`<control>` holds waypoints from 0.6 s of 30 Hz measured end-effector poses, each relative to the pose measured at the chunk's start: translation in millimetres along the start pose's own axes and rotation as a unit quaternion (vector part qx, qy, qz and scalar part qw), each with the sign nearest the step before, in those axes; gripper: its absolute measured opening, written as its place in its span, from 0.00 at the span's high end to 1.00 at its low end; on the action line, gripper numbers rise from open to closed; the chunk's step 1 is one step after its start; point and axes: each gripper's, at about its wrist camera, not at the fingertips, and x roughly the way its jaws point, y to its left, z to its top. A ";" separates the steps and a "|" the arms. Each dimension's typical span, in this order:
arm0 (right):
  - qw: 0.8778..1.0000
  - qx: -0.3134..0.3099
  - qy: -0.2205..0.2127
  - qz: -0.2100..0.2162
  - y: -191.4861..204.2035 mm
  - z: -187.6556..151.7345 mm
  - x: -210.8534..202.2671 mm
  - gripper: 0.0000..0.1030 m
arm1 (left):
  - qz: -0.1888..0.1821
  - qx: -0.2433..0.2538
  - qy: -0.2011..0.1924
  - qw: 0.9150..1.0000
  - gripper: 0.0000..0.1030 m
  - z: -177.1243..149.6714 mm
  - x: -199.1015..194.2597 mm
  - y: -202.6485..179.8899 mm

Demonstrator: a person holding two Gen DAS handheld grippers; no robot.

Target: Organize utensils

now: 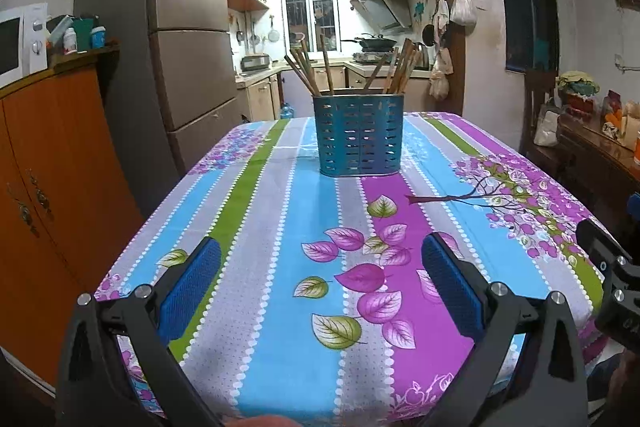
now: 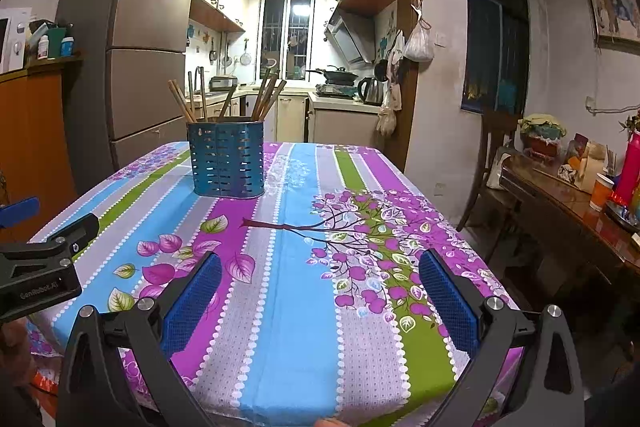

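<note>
- The table (image 1: pixel 280 227), covered with a striped flowered cloth, is seen from its near edge; its left and right edges run away toward the kitchen.
- A wide stretch of cloth lies between the near edge and the blue holder (image 1: pixel 359 135).
- The holder stands upright near the far end of the table.
- The chopsticks (image 1: pixel 396 69) stand inside it, their long axes nearly vertical, tips fanned outward.
- The left tool (image 1: pixel 320 285) and the right tool (image 2: pixel 320 285) are held over the near edge, fingers wide apart, nothing between them.
</note>
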 end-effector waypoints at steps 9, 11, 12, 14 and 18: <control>1.000 0.001 0.003 0.001 -0.2 -1.8 0.0 0.05 | 0.001 0.012 -0.002 1.000 0.08 -2.8 -1.9 -4.2; 1.000 0.001 0.002 0.000 -0.4 -2.0 -0.1 0.04 | 0.003 0.010 -0.001 1.000 0.08 -3.2 -1.8 -3.1; 1.000 0.002 0.001 -0.001 -0.2 -2.7 -0.4 0.04 | 0.002 0.008 0.001 1.000 0.08 -3.2 -2.2 -2.3; 1.000 0.004 0.001 -0.001 -1.1 -3.4 -1.1 0.04 | -0.004 0.003 0.008 1.000 0.08 -2.5 -2.3 -0.6; 1.000 0.005 0.000 -0.002 -2.0 -3.1 -1.4 0.04 | -0.007 0.005 0.004 1.000 0.08 -2.8 -4.6 -0.5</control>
